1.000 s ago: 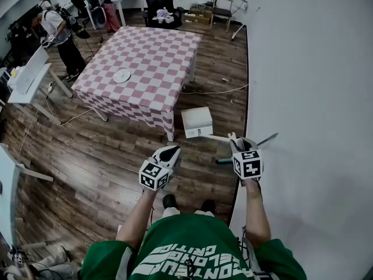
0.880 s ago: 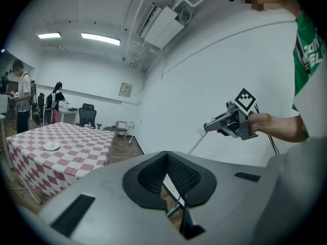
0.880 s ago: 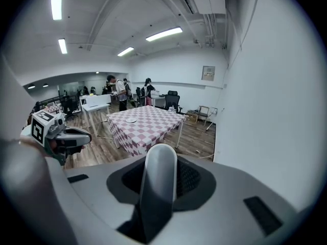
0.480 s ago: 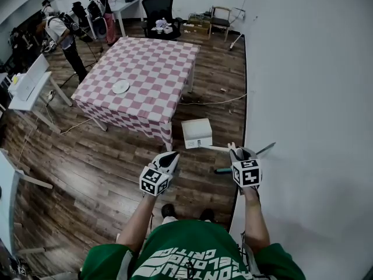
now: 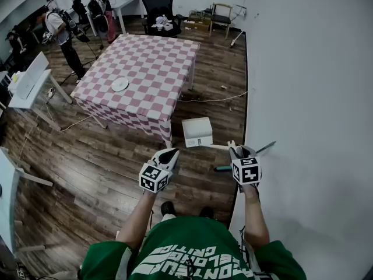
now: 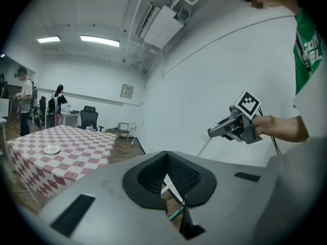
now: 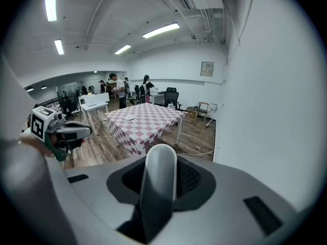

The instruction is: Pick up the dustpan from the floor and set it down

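Note:
The dustpan (image 5: 197,132) is a white boxy pan with a thin white handle (image 5: 214,147). It hangs above the wooden floor, close to the table's corner. My right gripper (image 5: 238,151) is shut on the handle's end; in the right gripper view the rounded white handle (image 7: 159,188) stands between the jaws of that gripper (image 7: 161,160). My left gripper (image 5: 169,154) floats to the left of the pan, shut, holding nothing. In the left gripper view its dark pads meet at the tip (image 6: 166,158), and the right gripper (image 6: 237,124) shows against the wall.
A pink-checked table (image 5: 145,69) with a white plate (image 5: 120,84) stands ahead. The white wall (image 5: 309,98) runs close on the right. A green-handled stick (image 5: 222,168) lies on the floor below the right gripper. A cable (image 5: 215,100) trails there; people (image 5: 58,31) stand far left.
The left gripper has drifted slightly. The right gripper keeps still with the dustpan handle in it. A person at the back left has stepped along.

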Available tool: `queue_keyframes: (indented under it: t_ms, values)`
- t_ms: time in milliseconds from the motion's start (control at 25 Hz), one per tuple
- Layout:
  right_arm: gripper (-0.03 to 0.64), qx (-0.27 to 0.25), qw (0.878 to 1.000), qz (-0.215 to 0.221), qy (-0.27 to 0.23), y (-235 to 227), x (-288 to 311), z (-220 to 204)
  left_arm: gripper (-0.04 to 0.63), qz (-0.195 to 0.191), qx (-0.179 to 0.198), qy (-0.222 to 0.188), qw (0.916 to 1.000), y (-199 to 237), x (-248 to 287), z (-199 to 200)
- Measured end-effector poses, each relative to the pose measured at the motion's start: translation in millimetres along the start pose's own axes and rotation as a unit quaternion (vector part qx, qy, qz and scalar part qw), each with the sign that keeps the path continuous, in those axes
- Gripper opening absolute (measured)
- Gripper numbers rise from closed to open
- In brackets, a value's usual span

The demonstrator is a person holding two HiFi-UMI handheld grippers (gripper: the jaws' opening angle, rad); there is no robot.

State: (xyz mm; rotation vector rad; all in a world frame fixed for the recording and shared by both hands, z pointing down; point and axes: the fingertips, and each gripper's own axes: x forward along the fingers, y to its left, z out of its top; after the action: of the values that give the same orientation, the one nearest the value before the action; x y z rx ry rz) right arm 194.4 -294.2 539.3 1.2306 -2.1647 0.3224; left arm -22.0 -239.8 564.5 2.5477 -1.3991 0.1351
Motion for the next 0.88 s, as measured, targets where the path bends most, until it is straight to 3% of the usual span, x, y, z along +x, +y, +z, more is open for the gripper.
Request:
queue_keyframes:
  t_ms: [440, 880]
  values:
    - [0.107, -0.006, 1.000, 0.004, 0.010, -1.9, 10.7, -5.4, 0.003, 0.014, -0.001, -0.003, 0.9999, 6.9, -1.7, -0.2]
    - [0.107, -0.019, 0.998, 0.025, 0.053, 11.3, 37.9, -35.7, 0.003, 0.038, -0.016, 0.007, 0.9991, 12.6, -18.2, -18.4]
